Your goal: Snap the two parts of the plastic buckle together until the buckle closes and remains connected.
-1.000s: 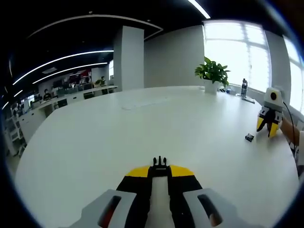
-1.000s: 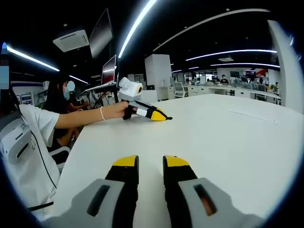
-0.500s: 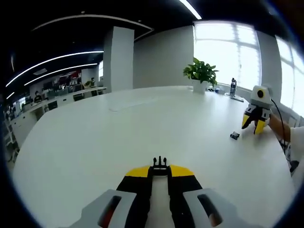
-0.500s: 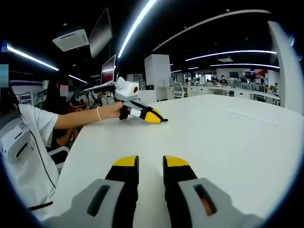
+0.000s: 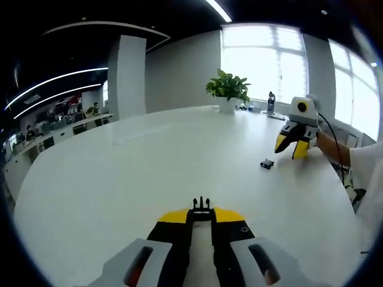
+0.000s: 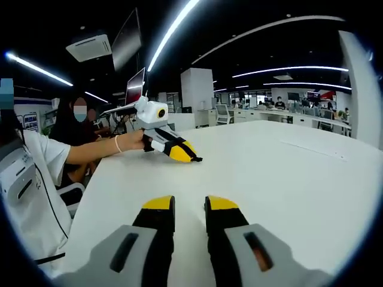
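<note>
So the left gripper (image 5: 201,216) is clenched on one black buckle piece (image 5: 201,206), low over the white table (image 5: 137,173). Off to the right of it, the other buckle piece (image 5: 267,163) lies loose on the table, just beside the right gripper (image 5: 288,145), whose jaws sit apart with nothing between them.

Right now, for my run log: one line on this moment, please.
left gripper: shut on buckle part | right gripper: open, holds nothing | other part: on table | buckle: not joined
</note>
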`<state>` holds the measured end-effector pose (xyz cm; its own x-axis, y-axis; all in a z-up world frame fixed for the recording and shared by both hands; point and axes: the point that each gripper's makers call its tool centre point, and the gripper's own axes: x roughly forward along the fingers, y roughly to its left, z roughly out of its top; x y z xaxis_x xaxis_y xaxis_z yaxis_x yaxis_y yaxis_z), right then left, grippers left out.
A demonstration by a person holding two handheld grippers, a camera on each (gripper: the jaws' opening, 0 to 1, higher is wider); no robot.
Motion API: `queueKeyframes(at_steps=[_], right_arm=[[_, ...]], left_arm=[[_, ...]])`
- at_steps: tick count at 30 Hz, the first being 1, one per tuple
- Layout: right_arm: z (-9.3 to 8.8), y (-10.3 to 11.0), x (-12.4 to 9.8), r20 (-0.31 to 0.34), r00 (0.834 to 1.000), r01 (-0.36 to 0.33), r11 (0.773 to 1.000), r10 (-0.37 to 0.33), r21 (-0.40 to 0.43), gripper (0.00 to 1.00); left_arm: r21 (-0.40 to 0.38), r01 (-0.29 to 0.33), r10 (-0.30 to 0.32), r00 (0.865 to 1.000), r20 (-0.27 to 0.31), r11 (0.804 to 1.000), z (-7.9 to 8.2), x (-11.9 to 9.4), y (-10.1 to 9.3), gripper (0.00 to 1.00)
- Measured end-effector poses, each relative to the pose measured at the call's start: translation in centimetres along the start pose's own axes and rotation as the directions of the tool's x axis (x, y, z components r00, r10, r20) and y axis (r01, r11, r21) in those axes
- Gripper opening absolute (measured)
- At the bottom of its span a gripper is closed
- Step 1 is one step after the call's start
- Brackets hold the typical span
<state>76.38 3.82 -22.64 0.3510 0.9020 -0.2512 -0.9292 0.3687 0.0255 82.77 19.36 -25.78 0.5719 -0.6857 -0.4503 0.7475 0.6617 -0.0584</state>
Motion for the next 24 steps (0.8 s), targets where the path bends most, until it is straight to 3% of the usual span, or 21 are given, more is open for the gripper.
queueKeyframes(at_steps=[17,24], right_arm=[[0.8,0.1,0.1,0.015,1.0,-0.001,1.0,0.002,-0.026,0.19],[0.8,0.0,0.2,0.003,1.0,-0.015,0.999,0.015,-0.051,0.19]], left_arm=[[-0.004,0.076,-0.076,0.997,0.026,0.997,0.8,-0.7,-2.4,0.11],[-0.014,0.066,-0.065,0.997,0.039,0.998,0.7,-0.9,-2.5,0.11]])
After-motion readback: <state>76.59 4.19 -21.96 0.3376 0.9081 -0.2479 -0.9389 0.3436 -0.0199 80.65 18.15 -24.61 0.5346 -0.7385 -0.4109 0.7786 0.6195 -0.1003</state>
